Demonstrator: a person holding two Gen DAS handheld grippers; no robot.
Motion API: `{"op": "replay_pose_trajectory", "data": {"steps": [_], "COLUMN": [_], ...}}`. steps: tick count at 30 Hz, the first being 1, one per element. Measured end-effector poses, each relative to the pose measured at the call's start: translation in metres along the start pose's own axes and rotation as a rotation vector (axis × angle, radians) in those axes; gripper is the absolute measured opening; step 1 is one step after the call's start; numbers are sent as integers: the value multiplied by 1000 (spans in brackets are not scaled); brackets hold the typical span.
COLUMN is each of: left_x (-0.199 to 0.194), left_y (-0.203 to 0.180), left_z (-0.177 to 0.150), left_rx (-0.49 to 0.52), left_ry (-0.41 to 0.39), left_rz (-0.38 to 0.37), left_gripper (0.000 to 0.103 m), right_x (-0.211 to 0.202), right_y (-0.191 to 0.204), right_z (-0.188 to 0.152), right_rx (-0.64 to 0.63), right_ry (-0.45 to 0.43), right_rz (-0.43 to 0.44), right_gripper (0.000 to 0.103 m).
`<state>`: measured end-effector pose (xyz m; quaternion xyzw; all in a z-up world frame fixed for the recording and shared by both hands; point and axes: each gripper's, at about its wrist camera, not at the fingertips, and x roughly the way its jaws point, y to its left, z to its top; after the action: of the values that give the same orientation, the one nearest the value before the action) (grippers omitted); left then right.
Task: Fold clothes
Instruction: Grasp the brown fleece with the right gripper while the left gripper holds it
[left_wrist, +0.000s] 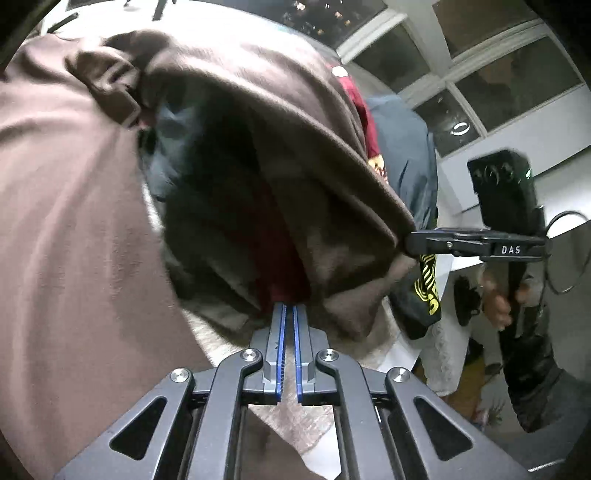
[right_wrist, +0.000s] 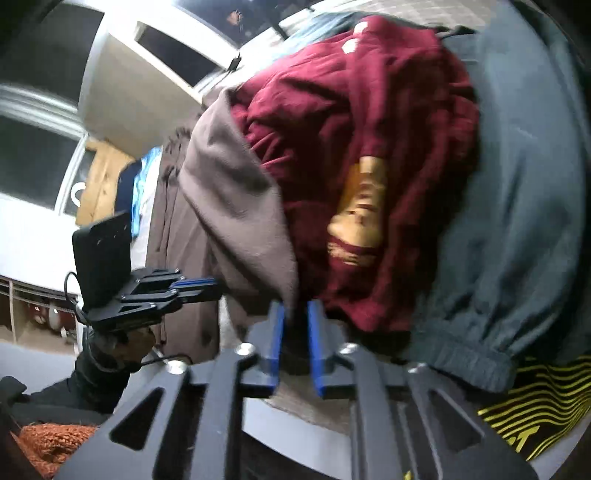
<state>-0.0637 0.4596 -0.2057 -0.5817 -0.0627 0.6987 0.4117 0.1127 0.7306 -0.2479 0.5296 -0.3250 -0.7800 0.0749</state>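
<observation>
1. Brown fleece fills most of the left wrist view: your brown garment (left_wrist: 74, 206) lies spread at the left and bulges up in a hollow fold at the centre.
2. Your left gripper (left_wrist: 290, 314) points steeply down, its blue-lined fingers (left_wrist: 279, 332) clenched on the lower hem of that fold, with only a sliver of gap between them.
3. Your right gripper (right_wrist: 295, 314) also tilts steeply down. Its blue pads (right_wrist: 317, 332) stand a little apart with the brown garment's edge hanging between them. Blur hides whether they press on the cloth, so I cannot tell if you have it grasped.
4. Seen from the left, your right gripper reaches in sideways to the far corner of the same fold, with your hand (left_wrist: 496, 295) on the handle below it.
5. Beside the brown cloth a maroon garment (right_wrist: 351, 155) with a yellow print lies heaped. A dark blue-grey garment (right_wrist: 517, 184) with an elastic cuff lies to its right, and a black item with yellow stripes (right_wrist: 535, 410) shows below that.
6. A pale tabletop (right_wrist: 303, 439) carries the pile. An orange knit (right_wrist: 48, 439) shows at the lower left of the right wrist view.
7. Behind, white-framed dark windows (left_wrist: 480, 74) line the wall.
</observation>
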Motion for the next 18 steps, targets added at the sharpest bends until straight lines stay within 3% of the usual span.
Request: {"op": "replay_pose_trajectory", "data": {"steps": [6, 9, 13, 14, 15, 16, 18], "left_x": [-29, -44, -55, -57, -58, -60, -61], "left_y": [-6, -2, -2, -1, -1, -1, 3], "left_z": [20, 39, 48, 47, 46, 44, 35], "left_rx": [36, 20, 43, 46, 50, 53, 55], "left_ry": [-60, -109, -127, -126, -124, -122, -106], "left_rz": [12, 36, 97, 97, 97, 97, 84], "left_gripper": [4, 16, 16, 16, 16, 16, 16], "right_x": [-17, 0, 31, 31, 31, 26, 7], "right_y": [19, 36, 32, 30, 27, 27, 32], "right_z": [14, 22, 24, 24, 24, 26, 34], "right_rx": [-127, -204, -225, -213, -198, -189, -190], "right_ry": [-67, -24, 76, 87, 97, 89, 53], "right_rz": [-38, -55, -92, -69, -38, -10, 17], "right_gripper": [39, 45, 46, 39, 17, 7, 5]}}
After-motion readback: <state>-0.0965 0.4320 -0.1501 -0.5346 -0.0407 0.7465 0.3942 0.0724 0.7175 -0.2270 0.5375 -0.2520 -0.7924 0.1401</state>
